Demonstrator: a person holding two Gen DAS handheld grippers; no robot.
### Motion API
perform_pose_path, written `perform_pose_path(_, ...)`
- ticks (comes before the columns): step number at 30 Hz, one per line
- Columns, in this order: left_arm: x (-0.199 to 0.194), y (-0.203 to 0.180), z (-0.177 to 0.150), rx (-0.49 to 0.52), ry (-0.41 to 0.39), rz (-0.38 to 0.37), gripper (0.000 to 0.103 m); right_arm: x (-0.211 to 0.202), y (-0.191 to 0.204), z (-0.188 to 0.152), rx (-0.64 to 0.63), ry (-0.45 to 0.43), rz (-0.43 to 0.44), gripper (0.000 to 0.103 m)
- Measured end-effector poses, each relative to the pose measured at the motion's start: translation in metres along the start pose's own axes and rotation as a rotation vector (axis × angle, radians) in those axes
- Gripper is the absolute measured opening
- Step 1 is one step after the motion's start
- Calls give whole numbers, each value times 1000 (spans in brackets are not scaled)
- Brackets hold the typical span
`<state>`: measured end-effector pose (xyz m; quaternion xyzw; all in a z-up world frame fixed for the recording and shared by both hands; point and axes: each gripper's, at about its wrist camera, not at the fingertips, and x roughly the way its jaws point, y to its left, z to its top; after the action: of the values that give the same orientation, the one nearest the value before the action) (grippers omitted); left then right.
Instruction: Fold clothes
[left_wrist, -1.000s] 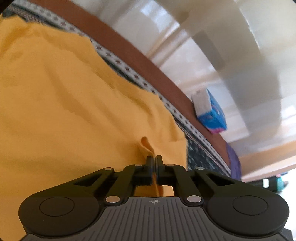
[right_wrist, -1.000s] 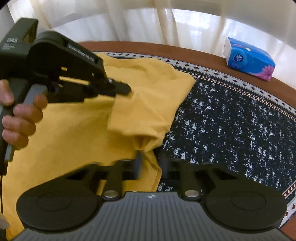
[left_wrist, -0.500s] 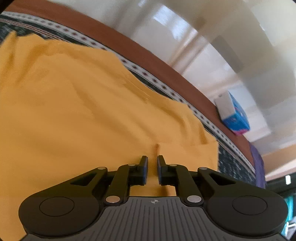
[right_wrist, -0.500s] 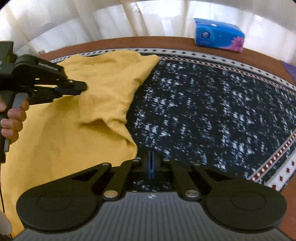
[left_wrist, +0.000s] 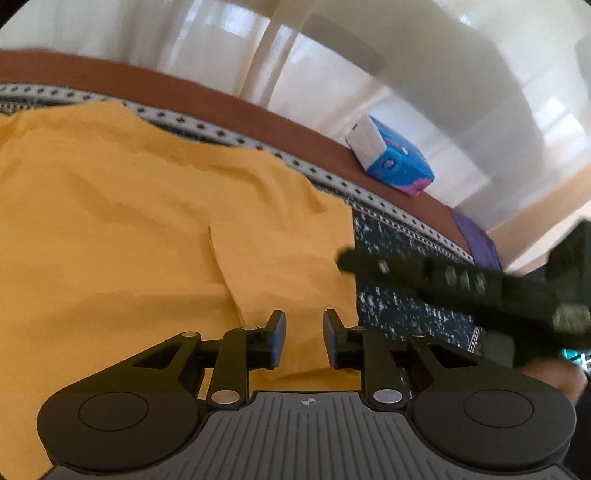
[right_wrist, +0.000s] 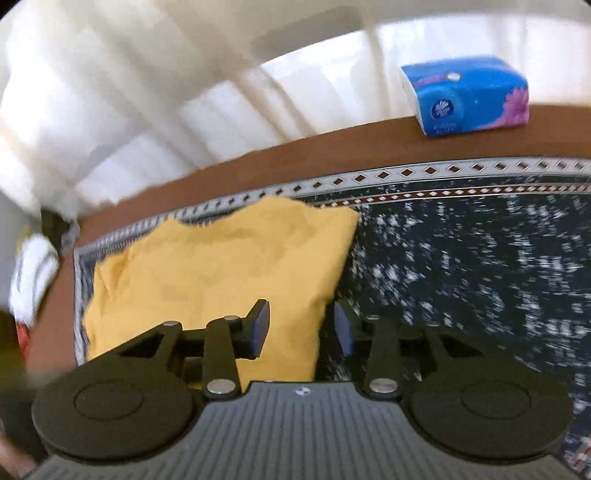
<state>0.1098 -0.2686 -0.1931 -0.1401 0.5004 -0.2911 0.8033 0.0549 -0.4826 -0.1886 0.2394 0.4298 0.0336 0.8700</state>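
A yellow garment (left_wrist: 140, 229) lies flat on the dark patterned tablecloth (left_wrist: 399, 310), with a folded flap along its right side. My left gripper (left_wrist: 303, 332) hovers over that flap, jaws opening, no cloth pinched between the pads. In the right wrist view the same yellow garment (right_wrist: 207, 273) lies with its right edge under my right gripper (right_wrist: 302, 328), whose jaws are opening with nothing gripped. The right gripper's black body (left_wrist: 480, 288) shows blurred at the right of the left wrist view.
A blue tissue pack (right_wrist: 465, 96) sits on the brown table rim (right_wrist: 332, 151) at the back. The dark speckled tablecloth (right_wrist: 480, 266) stretches to the right of the garment. White curtains hang behind. A purple item (left_wrist: 476, 240) lies at the table's far right.
Both grippers let go of the yellow cloth and their jaws spread. The lifted flap now lies flat. The right gripper swung around and shows in the left wrist view.
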Motion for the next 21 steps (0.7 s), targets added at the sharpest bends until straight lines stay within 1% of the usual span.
perform_pose_path(1, 2, 0, -1, 1, 4, 8, 38, 5, -1, 3, 15, 5, 11, 46)
perform_pose_path(3, 8, 1, -2, 0, 16, 18, 38, 15, -3, 6, 18, 45, 1, 48)
perform_pose_path(4, 10, 1, -3, -5, 21, 20, 38, 19, -5, 6, 20, 63, -6, 42)
perform_pose_path(5, 12, 1, -3, -8, 25, 16, 38, 21, -6, 6, 18, 77, 4, 10)
perform_pose_path(6, 13, 1, -4, -10, 28, 11, 38, 22, -8, 7, 8, 88, 7, 5)
perform_pose_path(8, 16, -1, -6, -4, 35, 2, 40, 17, -9, 9, -7, 76, -7, 5)
perform_pose_path(12, 22, -5, -9, 8, 32, 3, 40, 18, -15, 9, -16, 69, -73, 4)
perform_pose_path(13, 22, -5, -8, 4, 30, 5, 40, 20, -17, 8, -12, 77, -73, 5)
perform_pose_path(14, 21, -5, -8, -5, 31, 7, 40, 21, -18, 6, -11, 84, -75, 10)
perform_pose_path(15, 19, -4, -7, -14, 30, 12, 40, 19, -19, 6, -5, 81, -82, 13)
perform_pose_path(16, 12, -3, -6, -24, 15, 23, 41, 14, -17, 6, -4, 64, -98, 23)
perform_pose_path(17, 3, -1, -6, -30, -15, 41, 46, 9, -16, 7, -6, 46, -114, 26)
perform_pose_path(18, -6, 1, -5, -36, -45, 58, 48, 1, -9, 8, -37, 17, -119, 26)
perform_pose_path(20, -28, 9, -6, -59, -121, 106, 55, -11, 6, 14, -108, -13, -85, 26)
perform_pose_path(21, -40, 14, -6, -78, -163, 138, 56, -15, 15, 17, -139, -20, -58, 26)
